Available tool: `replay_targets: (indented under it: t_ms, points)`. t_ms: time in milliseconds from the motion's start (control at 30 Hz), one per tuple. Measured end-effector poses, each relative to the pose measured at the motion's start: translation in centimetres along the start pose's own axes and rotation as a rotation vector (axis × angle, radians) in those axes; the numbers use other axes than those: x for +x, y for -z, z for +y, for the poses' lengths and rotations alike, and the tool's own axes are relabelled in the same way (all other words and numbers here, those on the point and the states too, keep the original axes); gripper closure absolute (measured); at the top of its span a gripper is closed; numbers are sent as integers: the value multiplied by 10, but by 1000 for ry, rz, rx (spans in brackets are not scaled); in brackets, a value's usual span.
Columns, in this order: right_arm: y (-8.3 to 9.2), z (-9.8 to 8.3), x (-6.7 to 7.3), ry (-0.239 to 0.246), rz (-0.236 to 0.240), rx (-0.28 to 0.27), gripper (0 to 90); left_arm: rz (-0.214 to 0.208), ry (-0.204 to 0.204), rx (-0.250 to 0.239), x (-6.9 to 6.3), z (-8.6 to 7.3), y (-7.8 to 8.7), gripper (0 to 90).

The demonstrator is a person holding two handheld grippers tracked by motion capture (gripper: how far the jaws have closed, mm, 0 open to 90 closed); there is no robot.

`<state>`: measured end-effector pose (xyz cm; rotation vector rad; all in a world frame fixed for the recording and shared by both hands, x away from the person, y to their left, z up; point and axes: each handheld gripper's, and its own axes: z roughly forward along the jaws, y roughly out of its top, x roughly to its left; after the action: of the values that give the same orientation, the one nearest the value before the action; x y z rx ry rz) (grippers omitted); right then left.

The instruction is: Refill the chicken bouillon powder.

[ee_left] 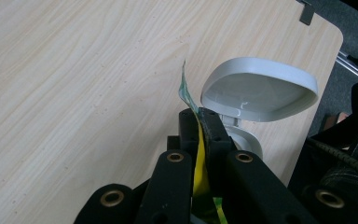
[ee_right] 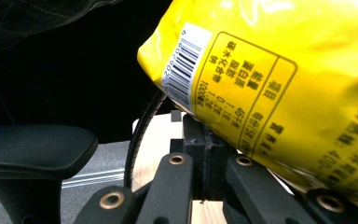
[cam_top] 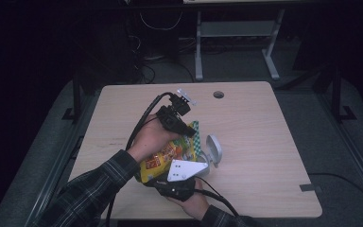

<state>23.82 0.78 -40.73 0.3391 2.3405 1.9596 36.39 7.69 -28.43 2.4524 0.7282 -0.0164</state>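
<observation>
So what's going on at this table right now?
A person is holding a yellow snack bag above the wooden table with two tools. The left hand-held gripper is shut on the bag's green-checked top edge, and the right hand-held gripper is clamped at the bag's lower end. Just beside the bag sits a small white container with its hinged lid flipped open.

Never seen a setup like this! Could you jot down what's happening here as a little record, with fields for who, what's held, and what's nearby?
who: a person in a plaid sleeve, one gripper in each hand
held thing: yellow snack bag
left gripper: shut on the bag's top edge
right gripper: shut at the bag's lower end
nearby: white container with open lid, beside the bag
surface: light wooden table
</observation>
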Motion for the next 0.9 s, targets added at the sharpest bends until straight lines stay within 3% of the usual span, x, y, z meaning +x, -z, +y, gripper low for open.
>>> replay_targets:
  t_ms: [900]
  points:
    - [0, -1, 1, 1, -4, -1, 900, 7, 2, 3, -1, 0, -2, 900]
